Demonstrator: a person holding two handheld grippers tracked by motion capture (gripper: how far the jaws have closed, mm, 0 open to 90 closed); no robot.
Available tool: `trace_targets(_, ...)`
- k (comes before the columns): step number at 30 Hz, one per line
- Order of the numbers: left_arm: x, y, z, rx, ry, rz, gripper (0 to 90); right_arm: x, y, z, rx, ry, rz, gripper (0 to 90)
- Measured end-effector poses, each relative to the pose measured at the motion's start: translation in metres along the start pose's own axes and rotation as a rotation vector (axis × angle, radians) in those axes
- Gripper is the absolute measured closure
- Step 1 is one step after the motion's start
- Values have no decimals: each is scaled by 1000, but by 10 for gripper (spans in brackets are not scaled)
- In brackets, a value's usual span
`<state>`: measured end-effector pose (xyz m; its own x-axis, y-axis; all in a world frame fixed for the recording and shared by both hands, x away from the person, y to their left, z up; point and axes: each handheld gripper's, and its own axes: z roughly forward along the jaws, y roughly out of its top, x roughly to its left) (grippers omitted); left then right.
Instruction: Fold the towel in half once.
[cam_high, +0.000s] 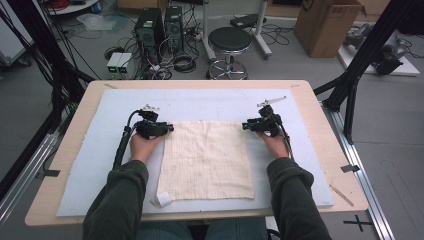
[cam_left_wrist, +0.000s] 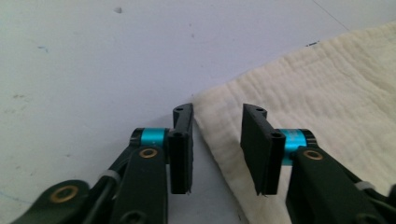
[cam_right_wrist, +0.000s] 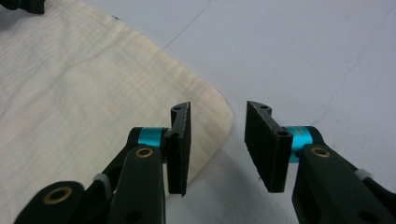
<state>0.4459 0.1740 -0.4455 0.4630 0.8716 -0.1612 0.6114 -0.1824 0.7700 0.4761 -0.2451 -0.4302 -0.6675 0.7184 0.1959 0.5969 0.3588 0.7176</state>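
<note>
One cream cloth (cam_high: 207, 160), two grippers, left gripper (cam_high: 167, 128), right gripper (cam_high: 246, 125), one blue mat (cam_high: 200, 102), one stool (cam_high: 229, 41)

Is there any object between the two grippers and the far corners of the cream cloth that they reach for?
Nothing visible stands in the way. The left gripper has its open fingers astride a far corner of the cream cloth, and the right gripper is at the other far corner. Around both corners lies only the bare pale blue mat.

A black stool (cam_high: 229, 41) is standing at top centre. A cardboard box (cam_high: 326, 25) is sitting upper right, computer towers (cam_high: 159, 27) upper left.
</note>
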Motion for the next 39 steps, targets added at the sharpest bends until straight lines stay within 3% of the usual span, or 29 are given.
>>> trace_targets(3, -1, 0, 2, -7, 25, -5, 752, 0, -1, 9, 3, -5, 21, 667)
trace_targets(6, -2, 0, 2, -6, 15, 6, 860, 4, -2, 16, 28, -9, 4, 780)
trace_targets(7, -2, 0, 2, -5, 17, 1, 867, 4, -1, 16, 30, -13, 4, 833)
trace_targets(9, -2, 0, 2, -4, 10, -8, 874, 3, 2, 16, 30, -3, 10, 850)
trace_targets(13, 2, 2, -1, -8, 9, -14, 879, 4, 9, 12, 24, 3, 7, 857)
trace_targets(20, 10, 12, -16, -60, -10, -42, 879, 8, 23, 6, 5, -1, -26, 859)
trace_targets(26, 7, 32, -30, -103, -30, -5, 879, 8, 31, -2, -34, 12, -16, 859)
trace_targets(29, 7, 36, -36, -135, -74, -17, 879, 9, 35, -10, -97, 67, -4, 859)
trace_targets(34, 6, 32, -38, -86, -110, 21, 879, 8, 30, -10, -85, 105, -1, 859)
trace_targets(39, 4, 28, -45, -106, -136, 24, 879, 9, 22, -12, -102, 151, -10, 859)
